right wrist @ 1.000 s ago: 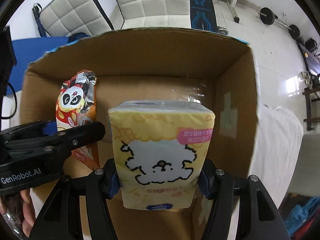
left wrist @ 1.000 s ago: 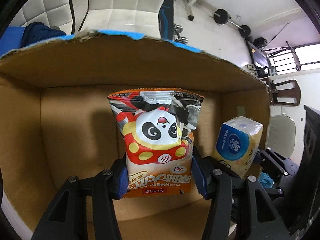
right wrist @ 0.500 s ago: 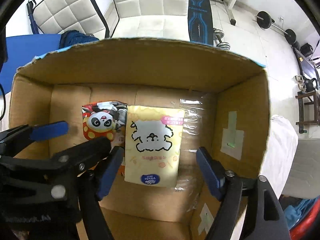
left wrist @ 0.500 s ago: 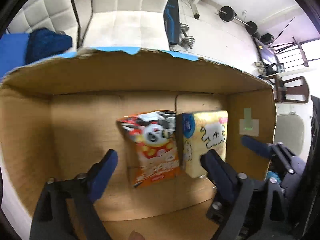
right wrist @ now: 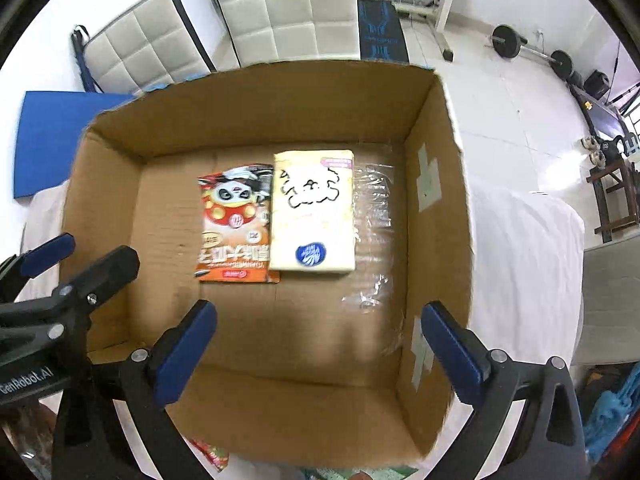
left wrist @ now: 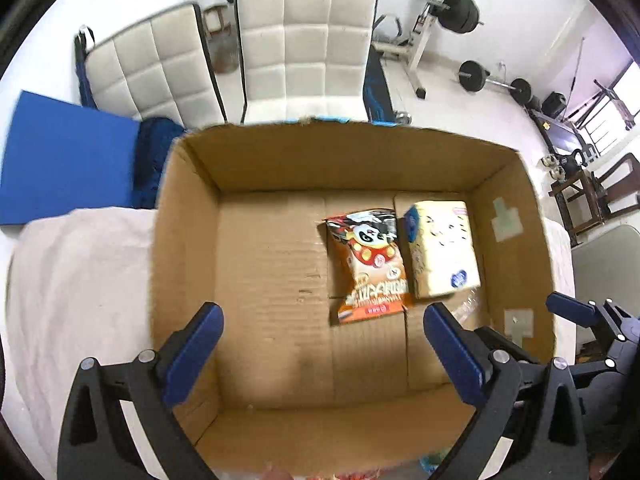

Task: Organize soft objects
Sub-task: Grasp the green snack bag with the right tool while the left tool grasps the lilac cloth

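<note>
An orange snack bag with a panda (left wrist: 368, 264) (right wrist: 236, 228) and a yellow tissue pack (left wrist: 440, 252) (right wrist: 314, 212) lie flat, side by side, on the floor of an open cardboard box (left wrist: 184, 240) (right wrist: 436, 184). My left gripper (left wrist: 324, 348) is open and empty, held above the box's near side. My right gripper (right wrist: 318, 344) is open and empty, also above the near side. The left gripper shows at the left edge of the right wrist view (right wrist: 60, 276), and the right gripper at the right edge of the left wrist view (left wrist: 580, 320).
The box stands on a white cloth (left wrist: 80, 280) (right wrist: 524, 260). Behind it are white padded chairs (left wrist: 304, 52), a blue mat (left wrist: 64, 160) and gym weights (left wrist: 492, 80). Colourful packets (right wrist: 212, 454) peek out below the box's near edge.
Both grippers opened and let the snack bag and the tissue pack down onto the box floor. Both have since pulled up and back, so the whole box shows.
</note>
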Action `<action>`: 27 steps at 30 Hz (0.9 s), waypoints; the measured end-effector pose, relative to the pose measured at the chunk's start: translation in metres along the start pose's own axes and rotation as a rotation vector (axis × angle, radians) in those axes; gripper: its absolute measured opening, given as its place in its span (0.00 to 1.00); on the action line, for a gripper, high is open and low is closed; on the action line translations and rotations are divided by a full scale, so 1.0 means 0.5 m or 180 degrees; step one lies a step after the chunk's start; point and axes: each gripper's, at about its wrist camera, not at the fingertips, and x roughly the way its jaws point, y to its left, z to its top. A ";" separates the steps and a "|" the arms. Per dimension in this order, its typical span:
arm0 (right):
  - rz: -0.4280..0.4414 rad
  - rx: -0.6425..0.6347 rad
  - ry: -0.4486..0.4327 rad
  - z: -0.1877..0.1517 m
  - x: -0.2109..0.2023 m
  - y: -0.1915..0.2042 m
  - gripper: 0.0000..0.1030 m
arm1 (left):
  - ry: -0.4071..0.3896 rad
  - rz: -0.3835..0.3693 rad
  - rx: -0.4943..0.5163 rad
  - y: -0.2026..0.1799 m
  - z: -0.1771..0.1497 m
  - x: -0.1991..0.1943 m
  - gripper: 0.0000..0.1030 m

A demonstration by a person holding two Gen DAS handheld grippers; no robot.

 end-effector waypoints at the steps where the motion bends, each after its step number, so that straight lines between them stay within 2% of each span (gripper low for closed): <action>1: -0.0011 -0.0008 -0.0045 -0.009 -0.010 0.001 1.00 | -0.0078 0.0015 0.0012 -0.005 -0.008 -0.021 0.99; 9: -0.0010 -0.0036 -0.0441 -0.086 -0.102 0.023 1.00 | -0.0398 -0.0021 0.0038 -0.016 -0.044 -0.126 0.99; 16: 0.0092 -0.0007 -0.0624 -0.143 -0.184 0.023 1.00 | -0.0744 -0.0210 -0.0199 0.001 -0.079 -0.205 0.99; 19: 0.0180 -0.0044 -0.0717 -0.169 -0.212 0.017 1.00 | -0.0878 -0.0151 -0.0138 -0.001 -0.094 -0.231 0.99; 22: 0.0341 -0.0031 -0.0667 -0.195 -0.220 -0.004 1.00 | -0.0816 -0.0034 0.0085 -0.011 -0.113 -0.233 1.00; 24: 0.0453 -0.0005 -0.0473 -0.213 -0.207 -0.026 1.00 | -0.0692 -0.0041 0.0159 -0.012 -0.127 -0.218 1.00; 27: 0.0235 -0.0071 -0.0167 -0.239 -0.160 -0.056 1.00 | -0.0445 0.0039 0.0226 -0.009 -0.158 -0.175 1.00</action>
